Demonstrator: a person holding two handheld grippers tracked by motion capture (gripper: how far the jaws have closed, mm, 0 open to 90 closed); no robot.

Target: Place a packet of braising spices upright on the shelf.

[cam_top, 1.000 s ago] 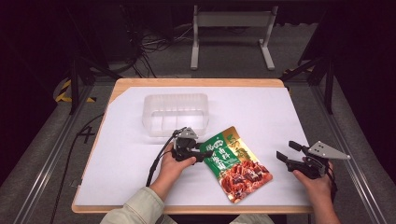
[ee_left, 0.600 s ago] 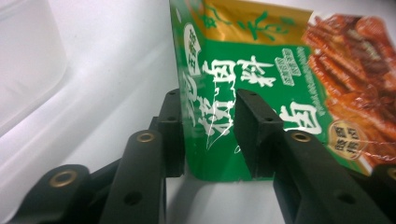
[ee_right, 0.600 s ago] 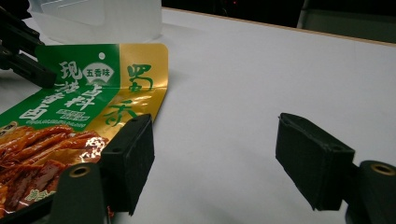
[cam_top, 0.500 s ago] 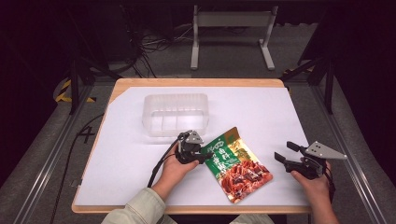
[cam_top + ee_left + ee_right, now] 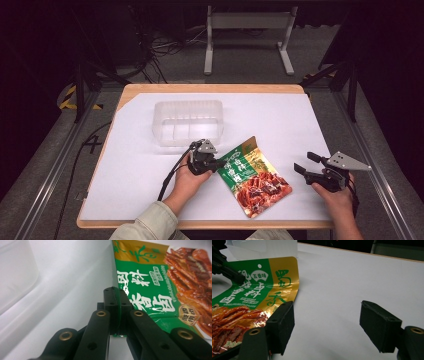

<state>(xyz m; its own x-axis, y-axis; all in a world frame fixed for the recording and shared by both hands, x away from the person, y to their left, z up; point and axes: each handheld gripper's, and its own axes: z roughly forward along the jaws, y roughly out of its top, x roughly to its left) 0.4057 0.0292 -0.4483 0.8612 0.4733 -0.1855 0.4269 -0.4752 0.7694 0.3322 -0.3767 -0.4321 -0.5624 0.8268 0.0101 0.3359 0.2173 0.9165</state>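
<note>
Green-and-gold pouch (image 5: 252, 178): printed snack packet, lies flat on the white sheet, near the front edge of the table, between the two hands.
Pouch, near corner: top edge curls up slightly off the sheet in the right gripper view (image 5: 262, 287).
Left gripper (image 5: 216, 162): jaws pressed together on the pouch's left edge; in the left gripper view (image 5: 115, 302) the green film sits pinched between the two pads.
Left hand (image 5: 190, 175): wrapped around the gripper body, cable trailing back toward the table front.
Right gripper (image 5: 307, 164): jaws wide apart, holding nothing, just right of the pouch, not touching it.
Clear plastic container (image 5: 187, 122): behind the left gripper, upright, inner dividers visible.
White sheet (image 5: 280, 120): covers most of the wooden table (image 5: 210, 88).
</note>
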